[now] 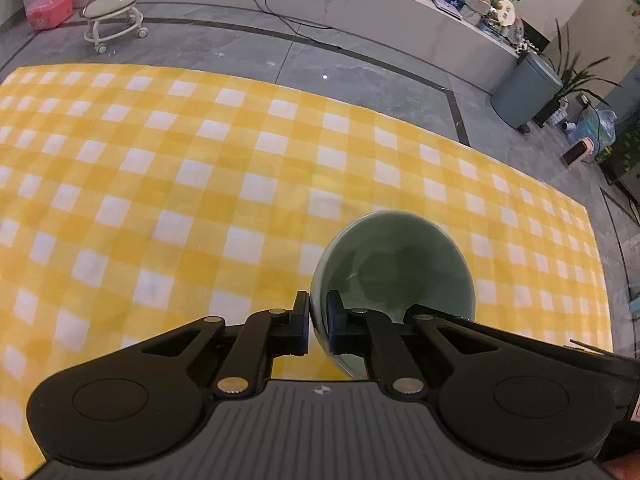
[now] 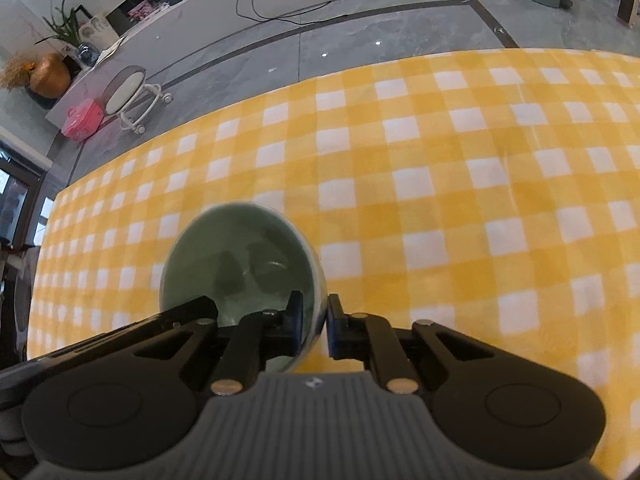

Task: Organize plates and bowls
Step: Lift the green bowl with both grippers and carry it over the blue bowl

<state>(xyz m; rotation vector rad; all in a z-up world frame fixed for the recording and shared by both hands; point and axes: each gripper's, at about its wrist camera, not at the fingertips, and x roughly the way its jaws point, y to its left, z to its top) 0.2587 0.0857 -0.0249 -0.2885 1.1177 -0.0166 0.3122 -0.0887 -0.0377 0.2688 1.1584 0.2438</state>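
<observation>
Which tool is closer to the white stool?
Left. The stool lies off to the left; the left tool grips the bowl at its left rim, the right tool its right rim.

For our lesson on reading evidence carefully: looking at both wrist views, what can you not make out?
- Left wrist view: the green bowl has its near rim hidden behind the left tool.
- Right wrist view: the bowl's underside is hidden; the right tool covers its near edge.
- Neither view shows any plates.
</observation>
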